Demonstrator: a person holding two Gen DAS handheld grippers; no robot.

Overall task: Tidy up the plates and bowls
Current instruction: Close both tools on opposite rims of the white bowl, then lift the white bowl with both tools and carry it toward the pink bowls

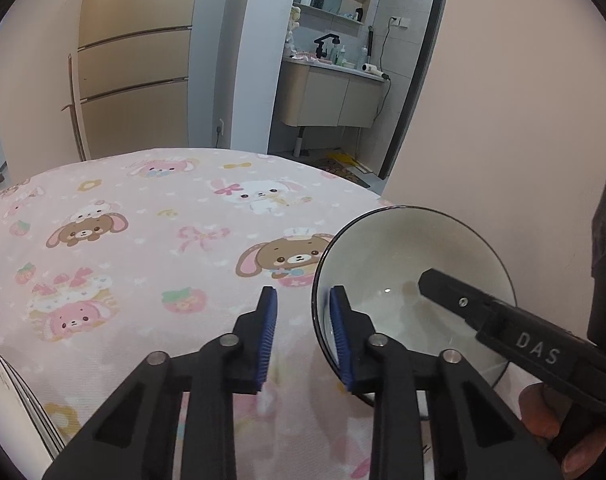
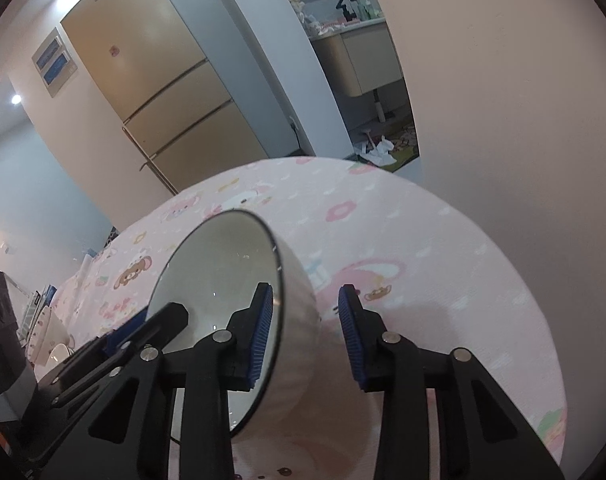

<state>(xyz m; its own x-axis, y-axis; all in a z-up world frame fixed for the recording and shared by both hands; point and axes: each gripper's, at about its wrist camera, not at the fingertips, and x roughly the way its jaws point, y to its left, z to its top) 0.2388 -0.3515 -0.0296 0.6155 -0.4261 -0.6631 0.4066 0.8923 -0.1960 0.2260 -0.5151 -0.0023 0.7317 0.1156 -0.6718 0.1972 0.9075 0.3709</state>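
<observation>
A white bowl (image 1: 387, 256) with a dark rim is tipped on its side on the pink cartoon tablecloth (image 1: 143, 248). My left gripper (image 1: 303, 336) is open; its right finger reaches inside the bowl past the rim, its left finger is outside. My right gripper (image 2: 305, 336) is open and straddles the opposite rim of the bowl (image 2: 299, 300), left finger inside, right finger outside. The right gripper's finger (image 1: 459, 300) shows inside the bowl in the left wrist view. White plates (image 1: 11, 404) show at the lower left edge.
A beige fridge (image 2: 163, 92) stands beyond the table. A doorway opens onto a bathroom vanity (image 1: 331, 96). A pink wall (image 1: 523, 100) lies close on the right. Stacked dishes (image 2: 47, 340) sit at the table's left side. The table edge (image 2: 543, 320) curves close to the wall.
</observation>
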